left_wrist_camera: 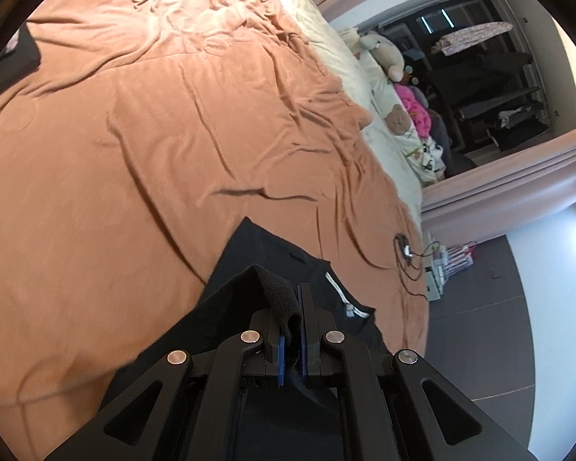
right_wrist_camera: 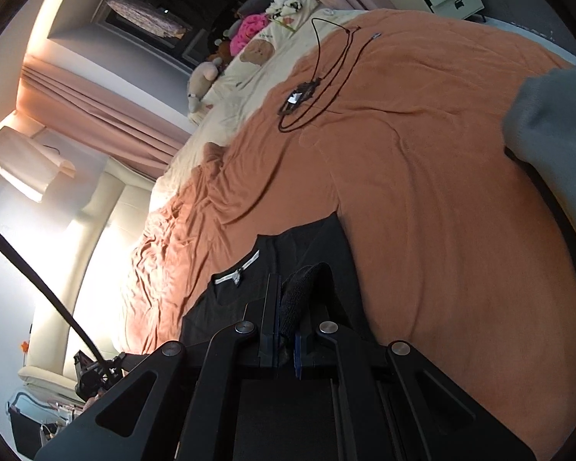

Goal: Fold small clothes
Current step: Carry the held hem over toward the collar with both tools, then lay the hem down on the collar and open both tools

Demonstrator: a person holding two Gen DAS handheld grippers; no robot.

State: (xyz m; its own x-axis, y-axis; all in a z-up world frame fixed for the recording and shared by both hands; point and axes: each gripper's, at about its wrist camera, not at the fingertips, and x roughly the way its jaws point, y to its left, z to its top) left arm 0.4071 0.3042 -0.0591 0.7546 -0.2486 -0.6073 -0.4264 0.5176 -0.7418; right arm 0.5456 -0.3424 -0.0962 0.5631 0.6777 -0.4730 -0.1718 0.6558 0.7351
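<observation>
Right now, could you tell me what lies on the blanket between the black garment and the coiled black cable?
Nothing: in the right wrist view, only bare orange blanket separates the black garment from the coiled cable.

The orange blanket [left_wrist_camera: 142,146] lies wide and bare — only a coiled black cable [right_wrist_camera: 311,92] near its edge.

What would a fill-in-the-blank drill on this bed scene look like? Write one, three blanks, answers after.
1. Each tool, left and right, is shut on a ribbed edge of the ____ garment.
2. The garment lies on a wrinkled ____ blanket.
3. Farther along the blanket lies a coiled black ____.

Missing words: black; orange; cable
</observation>
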